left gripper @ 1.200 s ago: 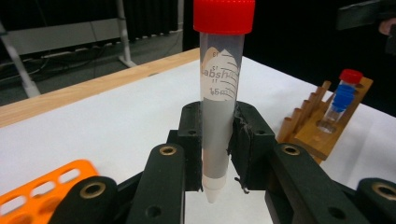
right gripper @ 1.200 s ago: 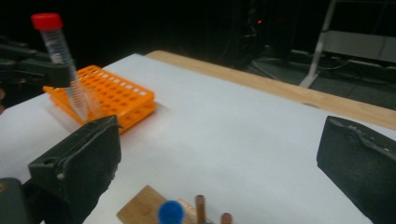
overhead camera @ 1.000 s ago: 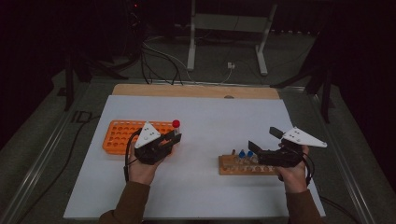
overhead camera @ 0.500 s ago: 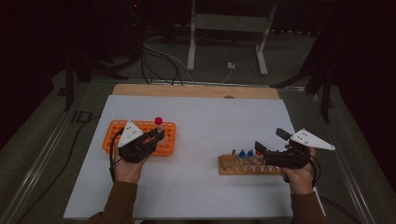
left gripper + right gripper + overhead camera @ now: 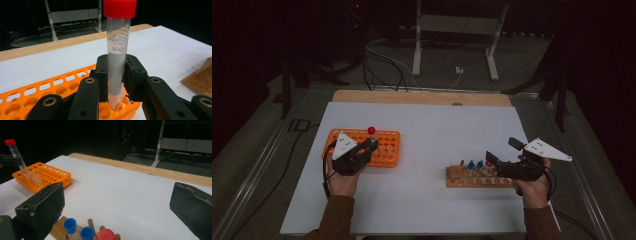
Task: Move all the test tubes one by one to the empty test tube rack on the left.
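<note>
Over the orange rack [image 5: 362, 146]: we hold a red-capped tube [image 5: 117, 50] upright in the left gripper [image 5: 371, 145].
Tube tip sits at a rack hole; our right gripper [image 5: 501, 153] hangs open by the wooden rack [image 5: 477, 177].

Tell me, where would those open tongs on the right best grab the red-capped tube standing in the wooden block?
Probably on the stretch just under the red cap of the red-capped tube, coming down from above. It stands upright in the wooden block with blue-capped tubes close beside it, so only its top is free. The right tongs hang open above the block's right end.
</note>
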A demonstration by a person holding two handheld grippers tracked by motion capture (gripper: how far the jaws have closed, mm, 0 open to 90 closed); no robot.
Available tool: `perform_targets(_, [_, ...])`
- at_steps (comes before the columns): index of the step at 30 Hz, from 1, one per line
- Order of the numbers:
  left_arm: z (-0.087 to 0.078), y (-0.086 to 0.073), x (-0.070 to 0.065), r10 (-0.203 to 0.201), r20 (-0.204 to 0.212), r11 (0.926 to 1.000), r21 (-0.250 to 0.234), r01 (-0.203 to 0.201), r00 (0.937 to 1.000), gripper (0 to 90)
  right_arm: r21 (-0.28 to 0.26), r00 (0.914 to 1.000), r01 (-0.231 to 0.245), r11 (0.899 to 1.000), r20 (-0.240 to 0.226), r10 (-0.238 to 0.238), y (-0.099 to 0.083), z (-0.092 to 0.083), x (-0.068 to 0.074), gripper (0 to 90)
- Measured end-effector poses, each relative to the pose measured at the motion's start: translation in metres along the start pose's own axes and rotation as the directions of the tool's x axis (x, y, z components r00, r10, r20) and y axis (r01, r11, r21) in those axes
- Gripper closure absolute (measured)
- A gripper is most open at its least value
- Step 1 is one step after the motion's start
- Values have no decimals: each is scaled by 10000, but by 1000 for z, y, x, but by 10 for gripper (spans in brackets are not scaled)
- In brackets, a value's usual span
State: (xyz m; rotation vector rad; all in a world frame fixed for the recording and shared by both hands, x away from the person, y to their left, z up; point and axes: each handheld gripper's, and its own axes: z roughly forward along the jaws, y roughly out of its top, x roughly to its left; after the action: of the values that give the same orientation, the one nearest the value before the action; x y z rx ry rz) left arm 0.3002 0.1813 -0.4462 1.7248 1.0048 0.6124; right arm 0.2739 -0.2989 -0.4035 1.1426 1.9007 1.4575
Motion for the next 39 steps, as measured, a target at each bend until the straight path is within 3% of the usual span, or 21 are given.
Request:
perform_targets(13, [18, -20, 4, 63, -220, 9972, 747, -46, 9997, 752, 29, 10000, -33, 10000, -55, 33, -1, 0, 0, 2])
perform_targets(27, [27, -37, 2, 611, -317, 9795, 1941, -538, 9976, 756, 87, 10000, 30, 10000, -91, -29, -3, 0, 0, 2])
perform_targets(39, [26, -41, 2, 547, -219, 9763, 2108, -489, 9983, 753, 134, 9999, 74, 9999, -142, -73, -5, -1, -1, 2])
